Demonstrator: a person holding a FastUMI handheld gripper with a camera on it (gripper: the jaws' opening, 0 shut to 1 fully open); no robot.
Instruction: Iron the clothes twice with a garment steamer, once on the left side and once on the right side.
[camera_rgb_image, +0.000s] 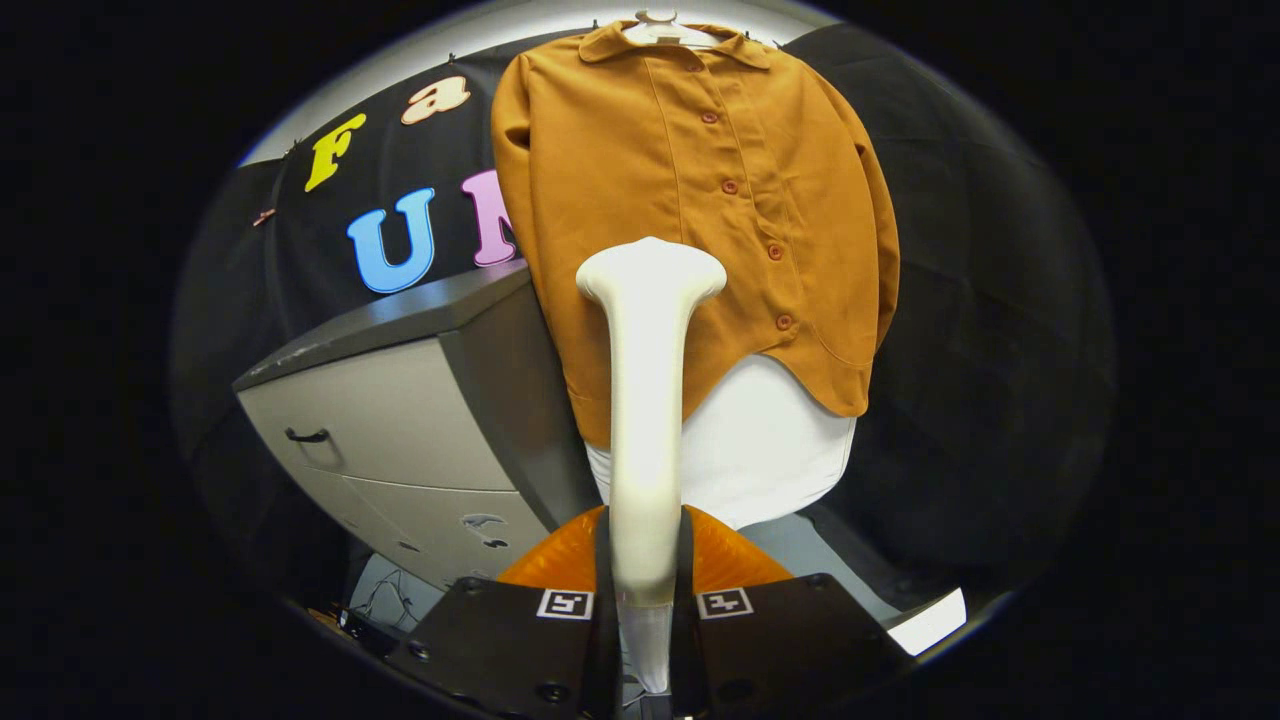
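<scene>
Starting left: grey cabinet (400, 420) stands against the booth wall, dark top, pale drawer fronts, one dark handle (306, 436) on the upper drawer. Paint chipped on the lower drawer front. Some cables (385, 595) on the floor below the cabinet, too small to make out more.

Centre: gripper (645, 560) clamped on the steamer (648, 400), both fingers pressing the white handle from either side, low on the shaft. Steamer runs straight up from between the fingers, upright, flared head at the top. Head sits in front of the shirt (690, 220), at its lower middle, just left of the button row. Cannot tell if the head touches the fabric.

Shirt is rust-orange, long-sleeved, buttoned, collar up on a white hanger (665, 28). Hangs just right of the cabinet, overlapping its right edge. White panel (770, 450) shows below the shirt hem, behind the steamer shaft.

Right: plain black cloth wall beyond the shirt's sleeve. Small white patch (930, 620) low down, near the right finger, unclear what it is.
</scene>
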